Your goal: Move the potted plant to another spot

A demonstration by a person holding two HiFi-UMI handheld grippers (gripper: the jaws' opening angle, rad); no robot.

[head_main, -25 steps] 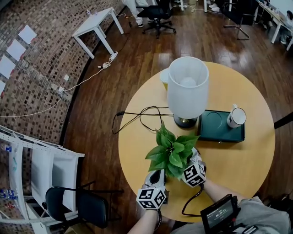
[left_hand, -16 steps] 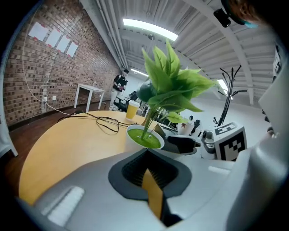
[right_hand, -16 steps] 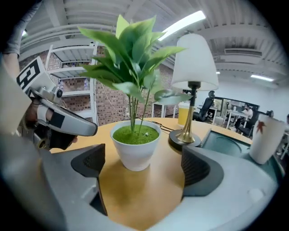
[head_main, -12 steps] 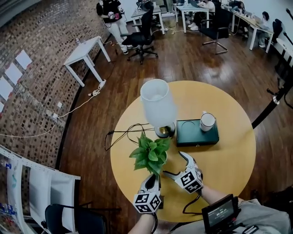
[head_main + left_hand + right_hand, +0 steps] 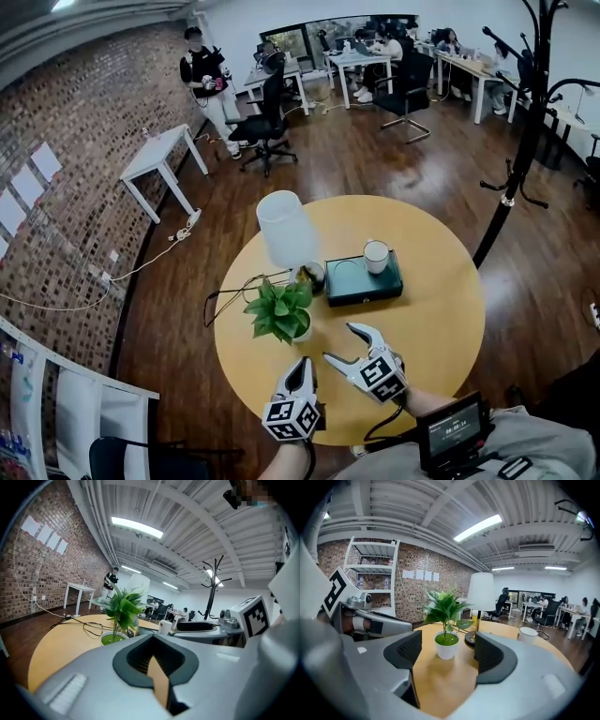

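Potted plant (image 5: 279, 311): upright in its small white pot on the round table (image 5: 441, 328), at about 9 o'clock on the tabletop (6 o'clock being the person's edge). Nothing touches it.

Neighbours: lamp (image 5: 284, 228), its base just beside the pot at 1 o'clock. Green tray (image 5: 361, 286) near, at 2 o'clock, carrying a white cup (image 5: 376, 255). Black cable (image 5: 225, 292) looped on the table at 10 o'clock from the pot, close to it.

Right gripper (image 5: 339, 342): at 5 o'clock from the plant, apart from it. Jaws stand parted with only bare tabletop between them (they have just been closing partway, on nothing). Its own view looks straight at the pot, well ahead of the pads.

Left gripper (image 5: 304, 366): at 6 o'clock from the plant, farther off. Jaws together, empty.

Judgement: the plant looks set down and let go, so the step in hand is the release and pull-back, and the task reads as close to done.

To do it well:
- Check that the pot sits flat and does not rock (leaves lean toward 9 o'clock).
- Keep both grippers below and clear of the foliage.
- Mind the cable and the lamp base; a snag there could drag the pot.
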